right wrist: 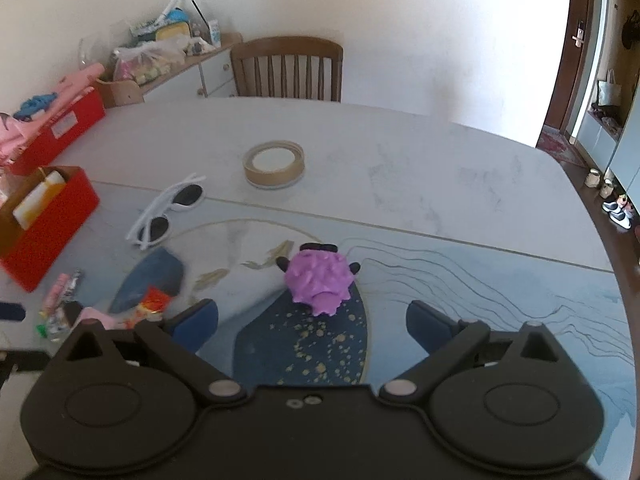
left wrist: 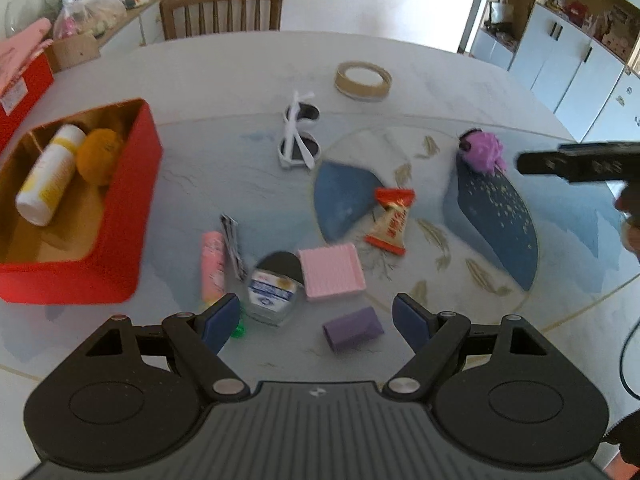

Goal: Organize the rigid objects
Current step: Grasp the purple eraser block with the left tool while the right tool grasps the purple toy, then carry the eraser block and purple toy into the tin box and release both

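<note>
Hovering over a pale marbled tabletop (left wrist: pixel 440 64), both grippers have their blue-padded fingers spread wide with nothing between them. Nearest the left gripper (left wrist: pixel 316 320) lie a small purple block (left wrist: pixel 352 328), a clear little bottle with a black cap (left wrist: pixel 272 288) and a pink ribbed block (left wrist: pixel 332 274). Just ahead of the right gripper (right wrist: pixel 312 328) sits a spiky purple toy ball (right wrist: pixel 320 280). Farther off are a red-and-white candy wrapper (left wrist: pixel 390 220), white-framed sunglasses (left wrist: pixel 300 136) and a tan tape roll (left wrist: pixel 363 80). At the left stands an open red box (left wrist: pixel 132 216), already holding a white bottle (left wrist: pixel 48 174) and an orange fruit (left wrist: pixel 100 156). Sorting looks partly done; each gripper likely needs to lower and close on its nearest item.
</note>
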Tool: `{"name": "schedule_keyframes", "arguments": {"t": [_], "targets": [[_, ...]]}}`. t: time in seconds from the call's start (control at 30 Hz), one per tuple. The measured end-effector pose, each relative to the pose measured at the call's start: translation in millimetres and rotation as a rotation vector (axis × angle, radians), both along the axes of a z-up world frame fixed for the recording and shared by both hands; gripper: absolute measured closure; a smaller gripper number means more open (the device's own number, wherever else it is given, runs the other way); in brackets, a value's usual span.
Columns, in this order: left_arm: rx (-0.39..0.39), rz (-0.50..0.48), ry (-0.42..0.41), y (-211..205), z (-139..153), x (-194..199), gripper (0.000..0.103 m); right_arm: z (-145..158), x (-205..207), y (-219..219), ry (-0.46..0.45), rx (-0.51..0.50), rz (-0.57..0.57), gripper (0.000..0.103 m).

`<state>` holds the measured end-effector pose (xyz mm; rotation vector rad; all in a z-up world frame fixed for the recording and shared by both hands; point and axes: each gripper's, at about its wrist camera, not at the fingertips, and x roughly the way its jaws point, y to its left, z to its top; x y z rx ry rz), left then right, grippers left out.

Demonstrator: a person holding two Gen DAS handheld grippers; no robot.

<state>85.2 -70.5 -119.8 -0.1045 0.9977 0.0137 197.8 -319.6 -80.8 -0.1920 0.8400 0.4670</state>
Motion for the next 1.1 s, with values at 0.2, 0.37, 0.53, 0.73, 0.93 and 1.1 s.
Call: {"name": "schedule_keyframes", "arguments": {"t": [0.2,0.37,0.53,0.73,0.93,1.1], "targets": [[-0.052,0.0,0.082,-9,-18,2,0.02,-18,21,7,0.033,-0.015,-0.01,0.006],[-0.043,0.024,0.096,-13,-24,5,0.02,-24,30,12,0.042,-0.019,0.0,0.009],[0.002,0.01,0.081,-21,-23,9,0.027,-31,46,16,0.078,-0.003,-0.038,0.016],[0.007,0.014,0.075,-24,-24,11,0.041,-40,58,22,0.107,-0.011,-0.055,0.023],[0.034,0.018,0.068,-29,-24,11,0.063,-43,60,21,0.11,-0.017,-0.052,0.038],[0.042,0.01,0.073,-30,-24,10,0.063,-43,58,20,0.108,-0.012,-0.039,0.05]]}}
